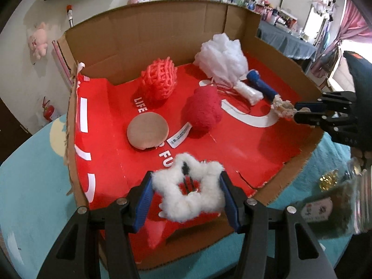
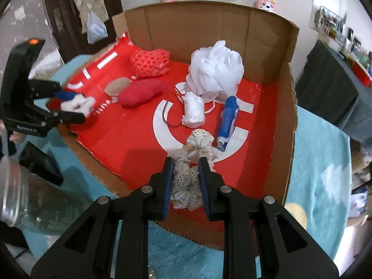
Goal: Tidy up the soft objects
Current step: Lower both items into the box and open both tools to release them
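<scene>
The cardboard box [image 1: 162, 34] has a red printed floor with white letters: "LIFE" reads beside the orange net pouch [image 1: 159, 81], and "FU" shows just behind the white fluffy scrunchie [image 1: 189, 190]. A white sewn label [image 1: 180, 136] hangs off the red plush pad [image 1: 202, 110]; its print is too small to read. The left tool [image 1: 187, 194] stands part-spread, its blue pads pinching the scrunchie over the box's near edge. The right tool [image 2: 186, 179], nearly pressed together, pinches a cream lace scrunchie [image 2: 193, 160] over the box's near edge, close to the blue sock [image 2: 227, 121].
</scene>
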Motion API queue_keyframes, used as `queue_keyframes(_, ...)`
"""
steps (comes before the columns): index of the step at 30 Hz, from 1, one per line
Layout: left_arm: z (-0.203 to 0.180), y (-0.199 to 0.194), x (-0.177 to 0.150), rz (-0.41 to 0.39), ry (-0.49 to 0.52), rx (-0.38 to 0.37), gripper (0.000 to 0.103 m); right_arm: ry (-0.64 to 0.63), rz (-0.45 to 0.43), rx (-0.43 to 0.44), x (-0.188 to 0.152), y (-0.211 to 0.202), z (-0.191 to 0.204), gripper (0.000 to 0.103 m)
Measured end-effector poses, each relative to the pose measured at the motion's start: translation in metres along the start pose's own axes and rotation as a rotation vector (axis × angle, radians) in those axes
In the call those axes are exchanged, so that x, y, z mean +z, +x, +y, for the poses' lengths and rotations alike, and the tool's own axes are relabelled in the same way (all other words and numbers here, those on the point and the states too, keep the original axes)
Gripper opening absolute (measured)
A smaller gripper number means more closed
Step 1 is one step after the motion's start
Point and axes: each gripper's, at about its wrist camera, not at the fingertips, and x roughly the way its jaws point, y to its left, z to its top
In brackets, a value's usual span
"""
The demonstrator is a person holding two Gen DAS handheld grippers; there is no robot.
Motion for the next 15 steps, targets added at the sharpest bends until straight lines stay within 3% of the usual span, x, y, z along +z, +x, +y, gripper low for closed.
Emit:
queue_keyframes(3, 0.000, 0.008, 0.003, 0.024, -0.005, 0.018, 0.057, -0.031, 0.020, -0.055, 0.001, 0.007, 0.004, 0.022)
queue_keyframes(15, 0.000, 0.021, 0.004, 0.053, -0.027, 0.027, 0.057, -0.024, 0.065, -0.096, 0.005, 0.016, 0.006, 0.024)
